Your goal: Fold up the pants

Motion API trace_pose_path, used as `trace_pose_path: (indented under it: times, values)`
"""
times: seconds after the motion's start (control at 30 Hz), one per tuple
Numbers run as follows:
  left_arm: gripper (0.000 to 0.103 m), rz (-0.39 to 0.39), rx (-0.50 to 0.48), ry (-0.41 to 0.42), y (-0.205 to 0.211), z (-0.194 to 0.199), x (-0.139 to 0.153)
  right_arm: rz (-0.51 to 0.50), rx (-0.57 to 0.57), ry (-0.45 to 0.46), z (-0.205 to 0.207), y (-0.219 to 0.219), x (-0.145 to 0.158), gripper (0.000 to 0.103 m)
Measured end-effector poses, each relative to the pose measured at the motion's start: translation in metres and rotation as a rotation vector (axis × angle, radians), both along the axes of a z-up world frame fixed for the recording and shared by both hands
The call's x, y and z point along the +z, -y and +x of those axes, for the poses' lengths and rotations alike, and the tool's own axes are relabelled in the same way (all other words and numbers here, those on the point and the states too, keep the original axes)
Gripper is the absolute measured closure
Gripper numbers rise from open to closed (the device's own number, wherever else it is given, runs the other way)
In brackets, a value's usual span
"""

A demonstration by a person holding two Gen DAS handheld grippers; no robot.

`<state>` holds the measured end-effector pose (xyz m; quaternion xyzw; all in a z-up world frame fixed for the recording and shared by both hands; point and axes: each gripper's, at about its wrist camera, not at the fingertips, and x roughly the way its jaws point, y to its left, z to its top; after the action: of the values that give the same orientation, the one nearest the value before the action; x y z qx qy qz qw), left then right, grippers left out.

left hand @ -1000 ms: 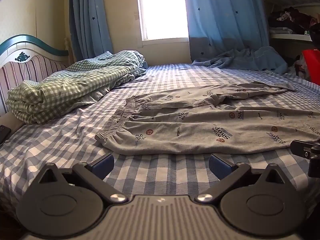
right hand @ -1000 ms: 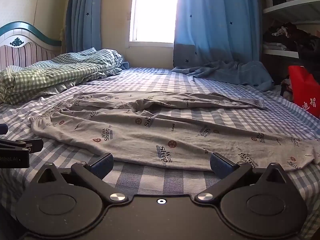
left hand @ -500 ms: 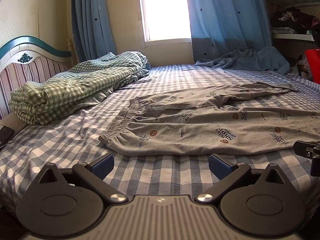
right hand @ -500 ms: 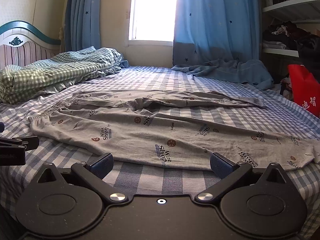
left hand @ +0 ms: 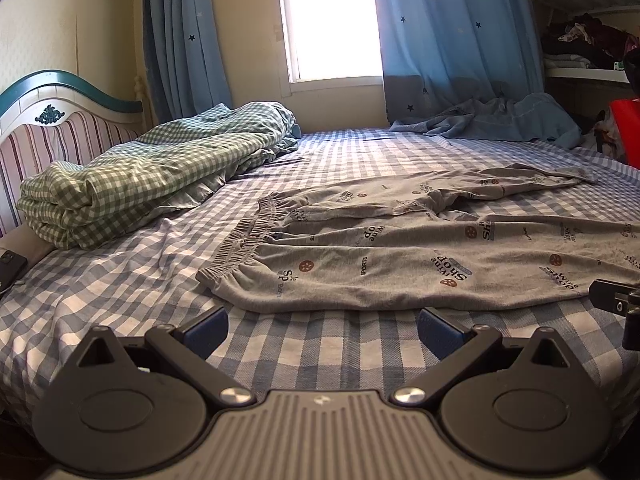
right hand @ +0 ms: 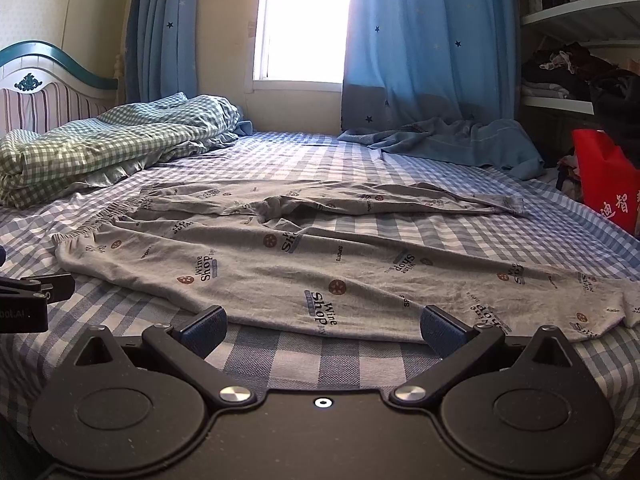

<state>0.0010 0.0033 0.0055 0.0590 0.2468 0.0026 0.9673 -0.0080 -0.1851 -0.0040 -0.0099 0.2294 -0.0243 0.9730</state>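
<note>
Grey printed pants (left hand: pixel 400 248) lie spread flat on the blue checked bed sheet (left hand: pixel 120 280), waistband to the left, legs running right. They also show in the right wrist view (right hand: pixel 320 264). My left gripper (left hand: pixel 322 326) is open and empty, just short of the pants' near edge by the waistband. My right gripper (right hand: pixel 322 326) is open and empty, at the near edge of the nearer leg. Each gripper shows at the edge of the other's view: the right one (left hand: pixel 616 304), the left one (right hand: pixel 36 292).
A folded green checked quilt (left hand: pixel 140 176) lies at the left by the striped headboard (left hand: pixel 60 132). A blue curtain (right hand: pixel 440 144) pools on the bed's far side. A red bag (right hand: pixel 608 184) and shelves (right hand: pixel 580 60) stand at the right. A dark phone (left hand: pixel 8 268) lies far left.
Both grippers have drifted slightly, the left a little rightward along the bed edge. The pants have not moved and both grippers stay open.
</note>
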Motion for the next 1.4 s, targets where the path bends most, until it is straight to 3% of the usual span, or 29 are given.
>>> trace_pose_path:
  times: [0.67,0.93,1.4]
  values:
    - [0.000,-0.016,-0.004,-0.028,-0.002,0.011,-0.009,-0.003,-0.012,-0.022,0.006,0.000,-0.004,0.001]
    - [0.000,-0.062,-0.011,-0.052,-0.006,0.020,-0.013,0.002,-0.012,-0.034,0.013,0.000,-0.008,0.001]
    - [0.000,-0.047,-0.004,-0.085,-0.002,0.046,-0.013,0.024,-0.016,-0.030,0.036,0.008,-0.007,0.001]
